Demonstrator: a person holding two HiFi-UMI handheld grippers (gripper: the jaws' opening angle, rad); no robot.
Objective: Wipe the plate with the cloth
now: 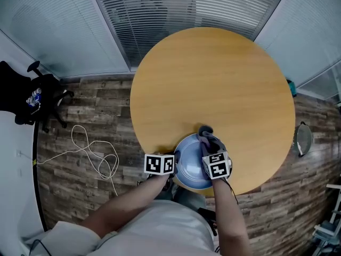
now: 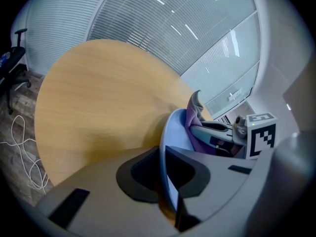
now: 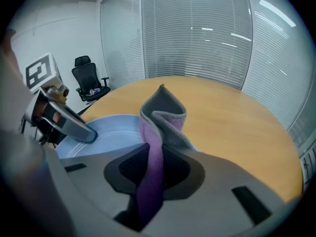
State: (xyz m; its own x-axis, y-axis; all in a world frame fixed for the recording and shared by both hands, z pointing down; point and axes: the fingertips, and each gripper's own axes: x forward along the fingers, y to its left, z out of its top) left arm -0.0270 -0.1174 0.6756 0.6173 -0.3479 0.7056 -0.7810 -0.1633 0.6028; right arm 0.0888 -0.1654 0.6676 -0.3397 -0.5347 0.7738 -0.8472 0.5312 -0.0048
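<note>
The left gripper (image 2: 165, 174) pinches the plate (image 2: 164, 135) by its rim at the table (image 1: 213, 79) edge, the right gripper (image 3: 150, 169) clamps the cloth (image 3: 163, 112); a hard wipe could shove the plate off

We reach our left forearm (image 1: 133, 201) and right forearm (image 1: 230, 217) forward, side by side, both tilted downward. Our left claw (image 1: 173, 161) has its jaws pinched tight on the rim of the plate (image 1: 189, 172). Our right claw (image 1: 211, 147), just beside it, clamps the cloth (image 1: 206, 135), whose folds stand up between its jaws.
</note>
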